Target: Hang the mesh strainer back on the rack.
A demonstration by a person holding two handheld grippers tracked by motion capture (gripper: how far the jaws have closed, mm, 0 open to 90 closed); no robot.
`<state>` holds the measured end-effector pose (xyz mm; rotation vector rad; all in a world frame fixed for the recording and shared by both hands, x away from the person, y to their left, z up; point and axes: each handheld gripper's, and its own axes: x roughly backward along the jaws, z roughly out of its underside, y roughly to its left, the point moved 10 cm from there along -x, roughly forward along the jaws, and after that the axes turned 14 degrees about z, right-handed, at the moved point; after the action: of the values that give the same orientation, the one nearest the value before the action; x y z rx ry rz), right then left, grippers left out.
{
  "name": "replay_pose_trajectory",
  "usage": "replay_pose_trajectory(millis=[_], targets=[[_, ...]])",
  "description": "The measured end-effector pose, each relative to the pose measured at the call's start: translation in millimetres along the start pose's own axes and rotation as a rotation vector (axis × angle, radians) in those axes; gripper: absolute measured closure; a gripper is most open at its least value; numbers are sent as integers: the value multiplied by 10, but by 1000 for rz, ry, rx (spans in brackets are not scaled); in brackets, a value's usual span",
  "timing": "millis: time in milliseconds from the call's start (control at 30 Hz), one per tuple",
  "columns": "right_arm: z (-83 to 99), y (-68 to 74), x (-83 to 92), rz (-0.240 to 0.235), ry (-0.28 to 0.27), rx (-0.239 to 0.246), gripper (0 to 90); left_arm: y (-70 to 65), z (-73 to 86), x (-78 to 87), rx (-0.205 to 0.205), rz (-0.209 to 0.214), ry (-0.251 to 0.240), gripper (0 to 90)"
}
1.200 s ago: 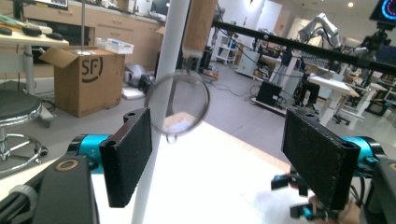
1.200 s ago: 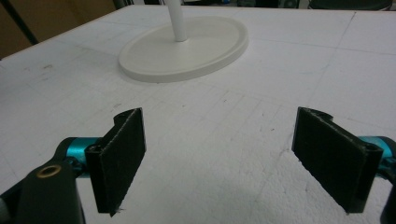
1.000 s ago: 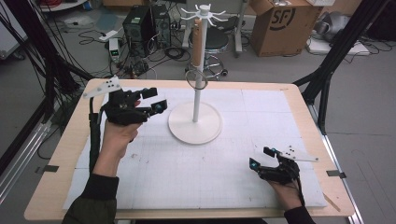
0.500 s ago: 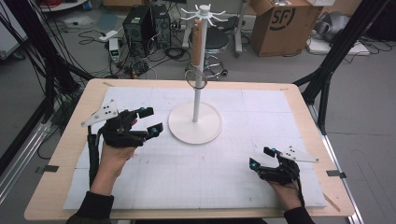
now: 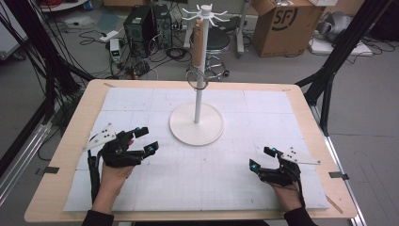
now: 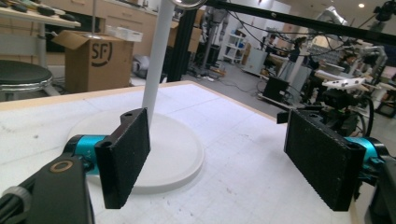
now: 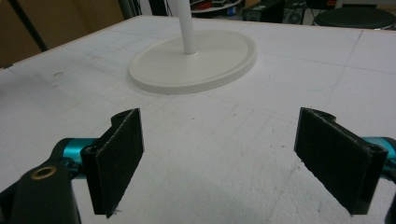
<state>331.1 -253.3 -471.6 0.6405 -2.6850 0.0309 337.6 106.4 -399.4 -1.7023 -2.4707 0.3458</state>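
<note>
Both grippers rest low with nothing between their jaws: the left gripper point(image 5: 141, 140) near the table's left edge, the right gripper point(image 5: 261, 158) near right, each spread wide. The stand point(image 5: 196, 123) sits centre-far, a ring point(image 5: 196, 80), possibly wire, hanging on its pole. This looks like a resting pause; any next reach has open mat point(image 5: 207, 179) all around.

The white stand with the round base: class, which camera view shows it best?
The high view: the whole stand shows, from round base to hooked top. The left gripper view gives part of its pole and base. The right gripper view gives the base and the pole's foot.
</note>
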Motion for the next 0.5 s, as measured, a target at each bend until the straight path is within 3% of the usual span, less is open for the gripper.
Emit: replay_pose_trajectory(millis=[200,400,467,500], targets=[[-11,54,-35,-17,6,4,150,17,185,33,-7,-52,-1,183],[-19,77,-53,-23,7,11,149,59,423,22,25,-125,65,153],[-19,84,-53,-25,8,11,149,39,494,5,55,-114,87,104],[-20,86,-53,-28,7,13,149,47,525,8,60,-134,107,73]])
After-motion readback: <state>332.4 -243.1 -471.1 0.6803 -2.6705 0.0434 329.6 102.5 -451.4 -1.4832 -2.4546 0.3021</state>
